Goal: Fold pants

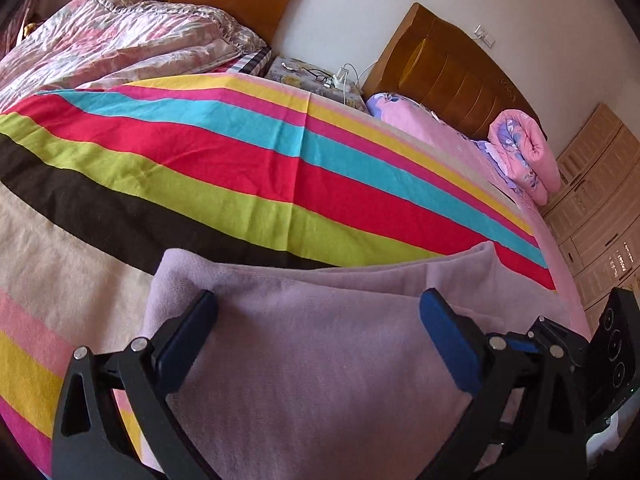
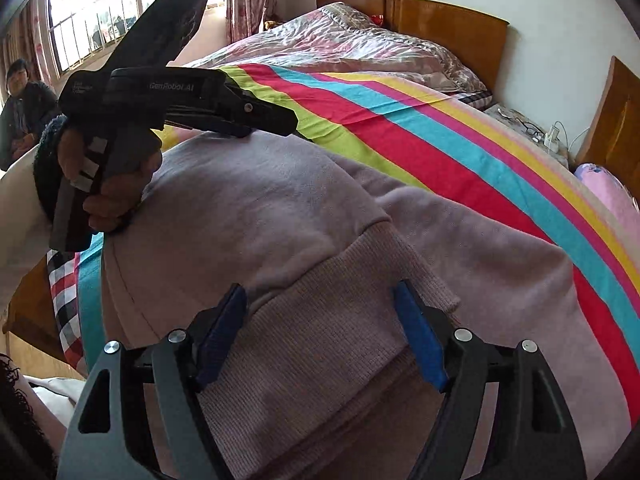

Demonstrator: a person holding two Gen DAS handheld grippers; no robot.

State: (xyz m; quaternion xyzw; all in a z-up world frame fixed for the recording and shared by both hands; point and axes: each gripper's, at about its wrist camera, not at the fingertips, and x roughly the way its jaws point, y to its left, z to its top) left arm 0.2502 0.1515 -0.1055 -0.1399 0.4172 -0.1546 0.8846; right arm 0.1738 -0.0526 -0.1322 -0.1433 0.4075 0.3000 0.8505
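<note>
Both of my black grippers with blue finger pads have their jaws spread wide over the pale lilac knit pants (image 2: 280,220), which fill the lower half of each frame on the striped multicolour bedspread (image 1: 240,160). My left gripper (image 1: 318,320) hovers over smooth cloth, my right gripper (image 2: 320,320) over the ribbed cuff (image 2: 320,340). In the right wrist view's upper left, white lettering on the left tool's black body reads "GenRobot.AI"; smaller print beside it is illegible.
</note>
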